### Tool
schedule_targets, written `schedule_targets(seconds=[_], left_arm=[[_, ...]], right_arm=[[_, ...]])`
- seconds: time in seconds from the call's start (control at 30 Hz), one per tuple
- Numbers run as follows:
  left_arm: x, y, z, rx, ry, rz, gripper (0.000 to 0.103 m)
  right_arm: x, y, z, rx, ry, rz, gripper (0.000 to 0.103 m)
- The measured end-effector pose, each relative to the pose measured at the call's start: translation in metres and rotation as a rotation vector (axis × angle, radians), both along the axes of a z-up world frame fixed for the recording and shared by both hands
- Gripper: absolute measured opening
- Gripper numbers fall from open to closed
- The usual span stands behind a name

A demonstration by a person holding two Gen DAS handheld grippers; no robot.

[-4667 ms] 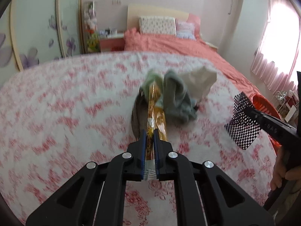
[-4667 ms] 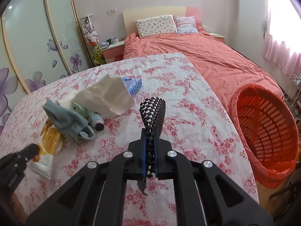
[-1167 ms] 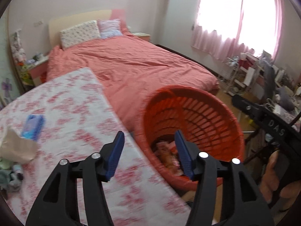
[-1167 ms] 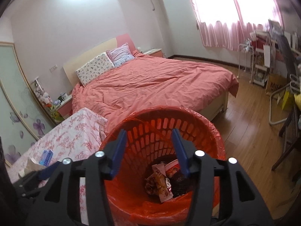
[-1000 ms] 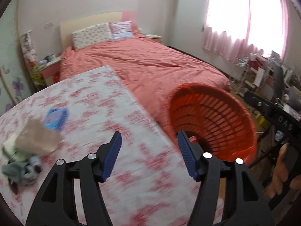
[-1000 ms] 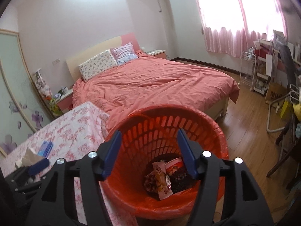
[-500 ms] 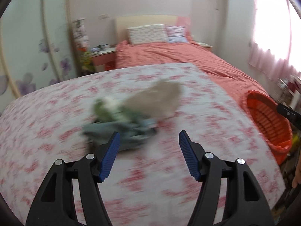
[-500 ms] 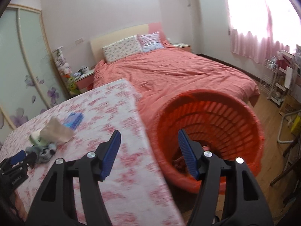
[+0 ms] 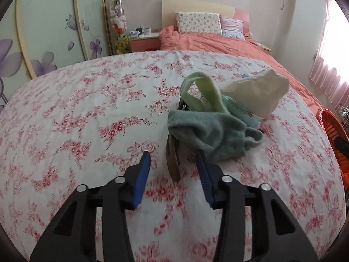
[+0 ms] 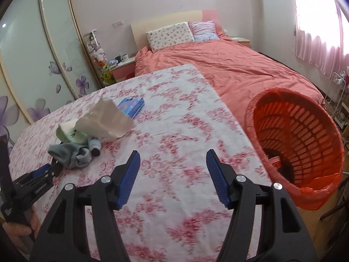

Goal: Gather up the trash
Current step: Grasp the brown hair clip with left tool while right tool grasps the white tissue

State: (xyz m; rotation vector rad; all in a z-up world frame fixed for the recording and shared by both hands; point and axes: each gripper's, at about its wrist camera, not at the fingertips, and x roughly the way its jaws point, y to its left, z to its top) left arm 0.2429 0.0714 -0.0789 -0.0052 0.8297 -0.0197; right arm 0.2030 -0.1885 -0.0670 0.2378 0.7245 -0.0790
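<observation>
A pile lies on the floral tablecloth (image 9: 87, 109): a grey-green sock (image 9: 209, 133), a pale green sock (image 9: 202, 91), crumpled white paper (image 9: 259, 91) and a brown-grey strip (image 9: 172, 159). My left gripper (image 9: 174, 163) hovers at the pile's near edge with its jaws closing; the strip's end lies between the pads, untouched. My right gripper (image 10: 172, 163) is open and empty over bare cloth (image 10: 174, 109), right of the pile's grey sock (image 10: 67, 152) and paper (image 10: 104, 120). The left gripper (image 10: 43, 172) shows at that pile. The orange basket (image 10: 305, 131) stands right of the table, trash (image 10: 276, 160) inside.
A blue pack (image 10: 130, 104) lies behind the paper and a small bottle (image 10: 94, 146) beside the socks. A bed with a salmon cover (image 10: 229, 69) is beyond the table. Sliding wardrobe doors (image 10: 43, 65) stand at left. The basket's rim (image 9: 329, 126) shows at the right edge.
Both grippers swung left from over the basket back to the table. The left one came down to the sock pile and its jaws narrowed. The right stayed wide open.
</observation>
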Motion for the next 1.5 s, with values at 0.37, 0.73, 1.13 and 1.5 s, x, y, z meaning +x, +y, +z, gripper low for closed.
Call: schedule_targets(seconds=[0.37,0.73,1.13,1.5], left_arm=[[0.026,0.012,-0.002,-0.015,0.02,0.028,0.012],[0.016,0.073,-0.002,-0.009,0.025,0.153,0.012],[0.022,0.082,-0.004,-0.051,0.04,0.16,0.012],[0.021,0.085,-0.005,-0.066,0.039,0.159,0.012]], right_arm=[[0.01,0.022,-0.008,-0.022,0.032,0.043,0.062],[0.021,0.049,-0.009,-0.034,0.04,0.105,0.061],[0.087,0.077,0.009,0.013,-0.029,0.111,0.081],[0.138,0.108,0.001,-0.056,0.041,0.158,0.069]])
